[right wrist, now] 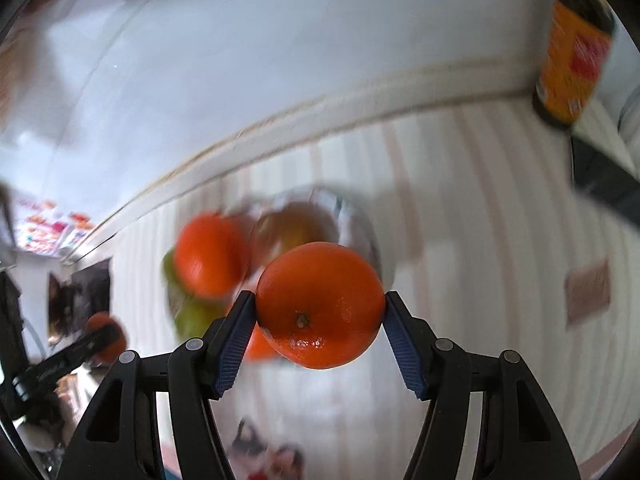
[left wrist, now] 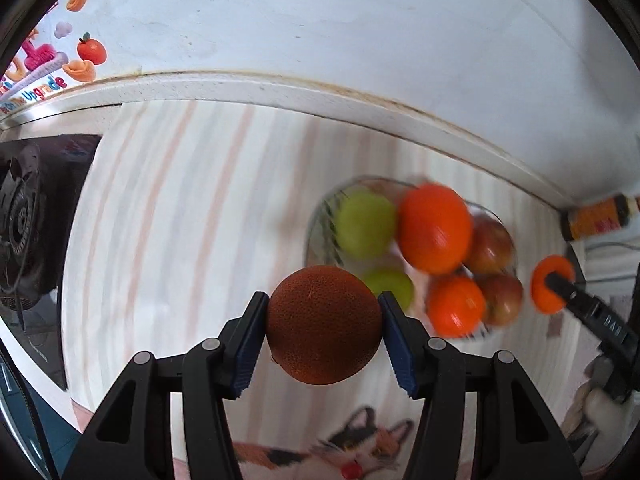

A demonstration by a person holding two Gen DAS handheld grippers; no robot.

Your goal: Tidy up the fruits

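My left gripper (left wrist: 323, 322) is shut on a dark orange (left wrist: 323, 325) and holds it above the striped tablecloth (left wrist: 192, 208). My right gripper (right wrist: 320, 312) is shut on a bright orange (right wrist: 320, 304), also held in the air. A glass plate (left wrist: 320, 220) to the right holds several fruits: green apples (left wrist: 364, 224), oranges (left wrist: 434, 228) and red apples (left wrist: 490, 246). The right gripper with its orange (left wrist: 554, 284) shows at the right edge of the left wrist view. The plate's fruit (right wrist: 210, 254) is blurred behind the right gripper.
A white wall ledge (left wrist: 320, 96) runs behind the table. An orange-labelled can (right wrist: 574, 60) stands in the far right corner. A dark stove (left wrist: 28, 220) is at the left. A cat picture (left wrist: 360, 448) is printed on the cloth near me.
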